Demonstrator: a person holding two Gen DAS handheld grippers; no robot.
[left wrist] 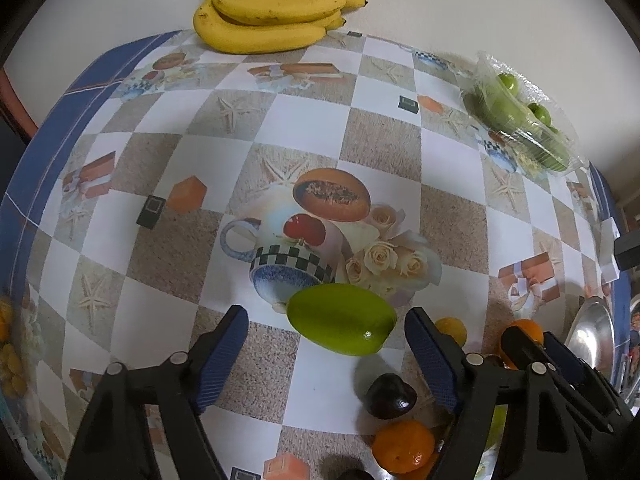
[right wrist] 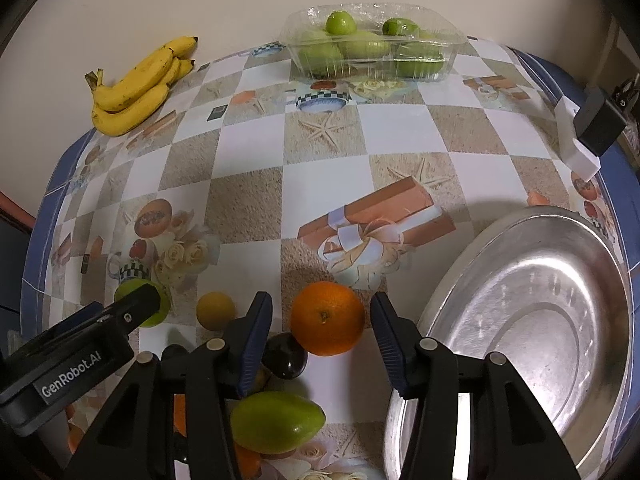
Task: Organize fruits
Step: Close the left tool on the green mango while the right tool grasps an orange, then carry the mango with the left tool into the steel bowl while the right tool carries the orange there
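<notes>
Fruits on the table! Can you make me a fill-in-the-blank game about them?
1. The bananas are the color ____.
2. Between the open fingers of the right gripper sits an ____.
3. The small green fruits at the back are inside a clear ____ box.
4. The big metal bowl holds ____ fruit.

Missing words: yellow; orange; plastic; no

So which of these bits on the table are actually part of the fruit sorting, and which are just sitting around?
Part of the job:
green mango between the open left gripper
orange between the open right gripper
dark plum
small yellow fruit
bananas
metal bowl

Just lying about:
patterned tablecloth
black and white block
</notes>
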